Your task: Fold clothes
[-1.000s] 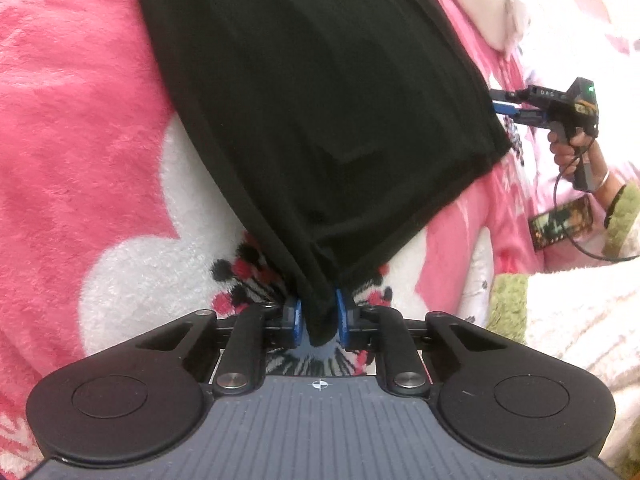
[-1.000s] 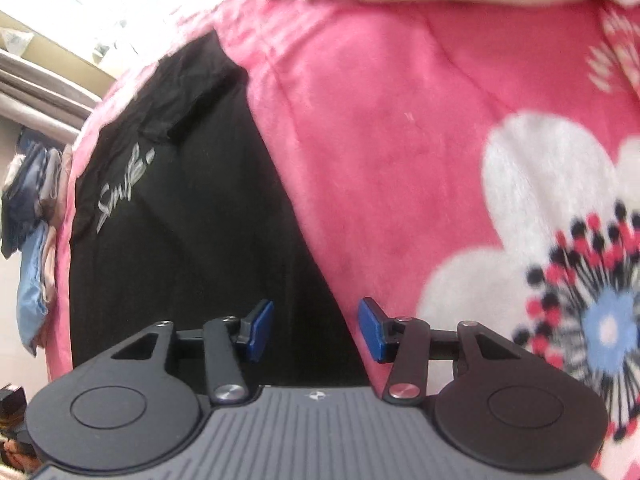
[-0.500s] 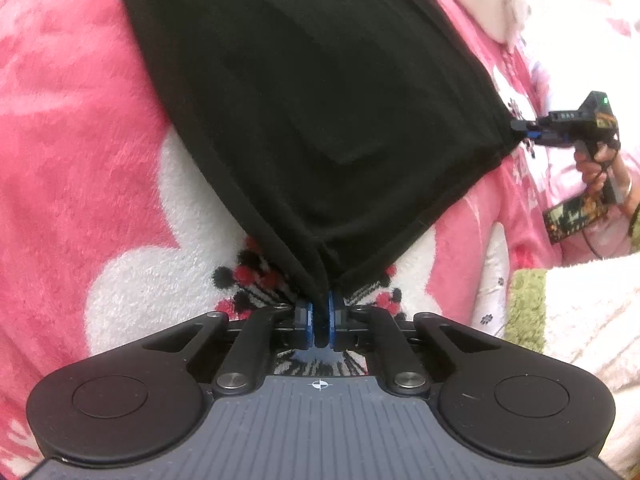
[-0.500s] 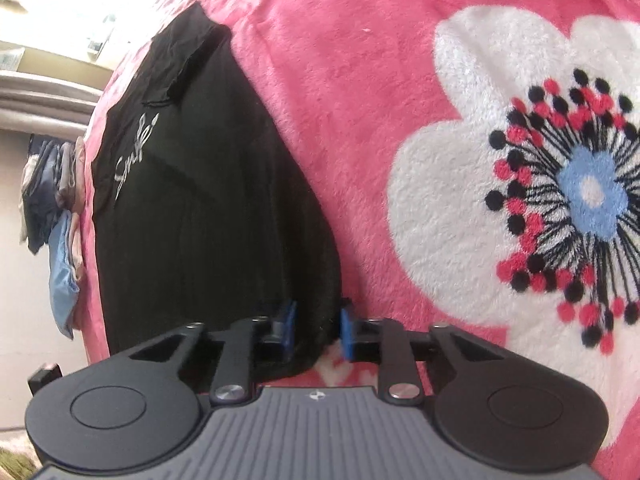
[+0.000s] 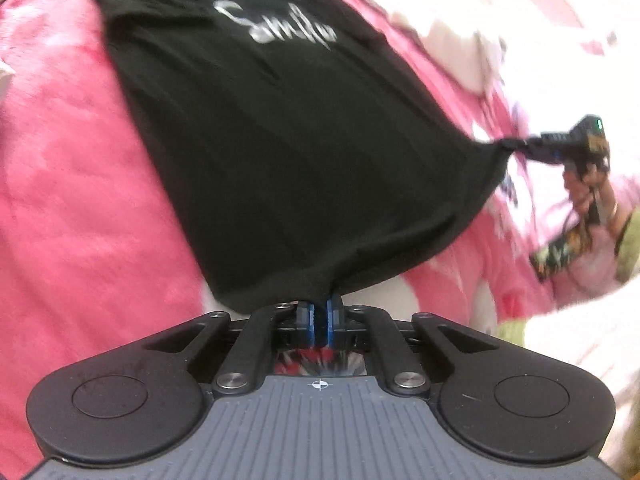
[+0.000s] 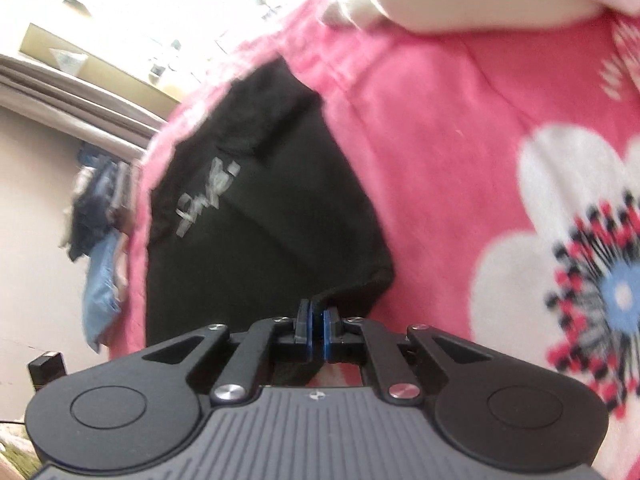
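My left gripper (image 5: 319, 316) is clamped tight on the near hem corner of the black T-shirt (image 5: 280, 152). My right gripper (image 6: 319, 330) is pinched closed on the other hem corner; from the left wrist camera it sits far right, held in my hand (image 5: 588, 184). Hem stretched between them, body of the shirt spread on a fuzzy pink blanket (image 5: 80, 200) with white flowers. Silver script print (image 5: 276, 28) faces up. Clothes pile (image 6: 100, 216) far left.
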The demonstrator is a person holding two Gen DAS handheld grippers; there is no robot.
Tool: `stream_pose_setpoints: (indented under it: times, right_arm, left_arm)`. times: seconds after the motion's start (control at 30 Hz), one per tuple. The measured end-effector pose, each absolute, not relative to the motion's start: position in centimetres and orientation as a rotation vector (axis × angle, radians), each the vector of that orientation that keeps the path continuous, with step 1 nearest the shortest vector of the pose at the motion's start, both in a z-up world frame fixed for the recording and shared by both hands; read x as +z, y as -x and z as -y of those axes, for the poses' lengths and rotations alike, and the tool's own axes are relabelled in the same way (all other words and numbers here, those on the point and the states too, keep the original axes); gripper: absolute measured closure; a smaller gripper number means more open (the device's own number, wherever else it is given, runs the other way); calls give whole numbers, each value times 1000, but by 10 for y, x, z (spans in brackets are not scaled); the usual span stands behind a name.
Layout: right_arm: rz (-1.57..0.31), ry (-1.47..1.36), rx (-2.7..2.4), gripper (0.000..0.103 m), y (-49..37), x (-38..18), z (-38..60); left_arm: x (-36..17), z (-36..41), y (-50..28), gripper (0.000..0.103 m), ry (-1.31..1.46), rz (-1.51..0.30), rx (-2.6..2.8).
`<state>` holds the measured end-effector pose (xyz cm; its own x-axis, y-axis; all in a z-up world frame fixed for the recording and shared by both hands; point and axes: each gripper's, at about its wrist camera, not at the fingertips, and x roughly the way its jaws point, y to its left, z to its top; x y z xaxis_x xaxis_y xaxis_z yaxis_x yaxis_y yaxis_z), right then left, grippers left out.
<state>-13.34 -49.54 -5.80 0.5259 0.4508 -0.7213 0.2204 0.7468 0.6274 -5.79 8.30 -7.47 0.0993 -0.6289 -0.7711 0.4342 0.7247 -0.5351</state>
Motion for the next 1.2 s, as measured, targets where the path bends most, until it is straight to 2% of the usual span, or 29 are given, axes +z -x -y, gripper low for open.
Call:
stream_pose_setpoints:
  times: [0.53,0.9,1.2]
  right_arm:
    - [-794,-769,136,98,2,5,475]
    - [-721,-765,114,98,-110,-2,462]
    - [-703,-794,105,98,-190,-30,457]
  left_arm:
    - [-21,-135,-55,100,437,-929,-555]
    - [-30,-148,-141,100,541,-803,-397]
    - [-47,-160,-202,100,574,-761,-316]
